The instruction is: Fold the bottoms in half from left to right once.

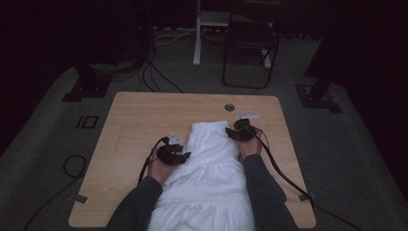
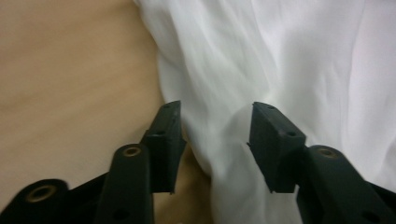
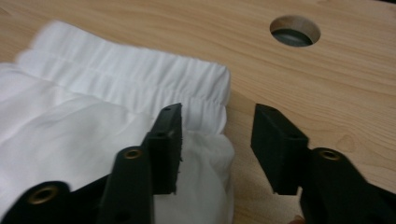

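A white garment [image 1: 211, 168] with a gathered elastic waistband [image 3: 130, 77] lies lengthwise on the wooden table [image 1: 139, 115], its lower part running off the near edge. At the garment's left edge my left gripper [image 1: 185, 155] is open. In the left gripper view [image 2: 215, 135] a loose fold of the cloth [image 2: 280, 56] rises between its jaws, and the pads do not press on it. My right gripper [image 1: 235, 127] is open at the waistband's right corner. The right gripper view [image 3: 217, 140] shows the cloth's edge [image 3: 93, 126] under its left jaw and bare wood under the other.
A round cable hole [image 1: 229, 107] is in the table just beyond the right gripper. Black cables [image 1: 284, 173] trail from both grippers toward the near edge. A dark folding chair [image 1: 250, 43] and floor cables stand beyond the table. Bare wood lies left of the garment.
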Demonstrator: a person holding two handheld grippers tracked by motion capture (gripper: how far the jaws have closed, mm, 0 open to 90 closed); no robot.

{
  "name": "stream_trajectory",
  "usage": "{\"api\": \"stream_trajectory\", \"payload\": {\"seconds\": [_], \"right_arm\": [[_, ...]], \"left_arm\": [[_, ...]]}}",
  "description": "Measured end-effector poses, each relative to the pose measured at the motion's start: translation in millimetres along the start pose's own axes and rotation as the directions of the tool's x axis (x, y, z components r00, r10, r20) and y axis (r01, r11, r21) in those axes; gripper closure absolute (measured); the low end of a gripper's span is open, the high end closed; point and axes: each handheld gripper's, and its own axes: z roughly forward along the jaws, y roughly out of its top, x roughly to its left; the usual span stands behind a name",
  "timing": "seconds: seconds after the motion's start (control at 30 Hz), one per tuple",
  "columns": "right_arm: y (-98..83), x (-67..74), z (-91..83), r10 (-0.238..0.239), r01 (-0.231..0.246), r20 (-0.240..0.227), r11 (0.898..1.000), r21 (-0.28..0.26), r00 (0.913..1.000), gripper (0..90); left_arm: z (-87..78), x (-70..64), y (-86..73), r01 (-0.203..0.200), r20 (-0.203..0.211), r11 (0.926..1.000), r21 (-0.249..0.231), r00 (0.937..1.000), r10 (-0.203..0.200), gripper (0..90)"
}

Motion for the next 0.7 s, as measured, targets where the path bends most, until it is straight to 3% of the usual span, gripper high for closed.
{"api": "stream_trajectory", "payload": {"seconds": [0.1,0.17,0.37,0.43,0.57,0.7], "right_arm": [[-2.5,-0.7,-0.5,0.013,-0.013,-0.034,1.000,0.009,0.9993,48.2],[-6.4,0.5,5.5,0.016,-0.015,-0.043,0.999,0.041,0.9989,46.9],[-19.7,2.0,21.5,0.056,-0.053,-0.037,0.995,0.085,0.9977,43.6],[-23.4,2.8,21.5,0.047,-0.045,-0.031,0.996,0.071,0.9984,44.4],[-28.3,9.8,17.7,0.001,-0.001,0.005,0.998,0.068,1.0000,49.7],[-36.7,17.0,11.1,-0.012,0.010,0.022,0.999,0.052,0.9997,53.4]], "left_arm": [[2.0,4.4,18.6,0.017,0.003,0.9992,-0.037,0.9998,-0.017,47.9],[13.0,7.5,30.7,0.036,0.007,0.9987,-0.036,0.9993,-0.036,44.3],[54.5,17.0,37.9,0.115,-0.009,0.9934,0.007,0.9934,-0.115,35.6],[62.2,18.1,34.3,0.120,-0.012,0.9925,0.022,0.9927,-0.120,35.4],[60.2,16.1,29.4,0.102,-0.018,0.9946,0.018,0.9946,-0.102,36.5],[54.7,8.4,23.9,0.069,-0.030,0.9973,0.023,0.9972,-0.068,45.2]]}}
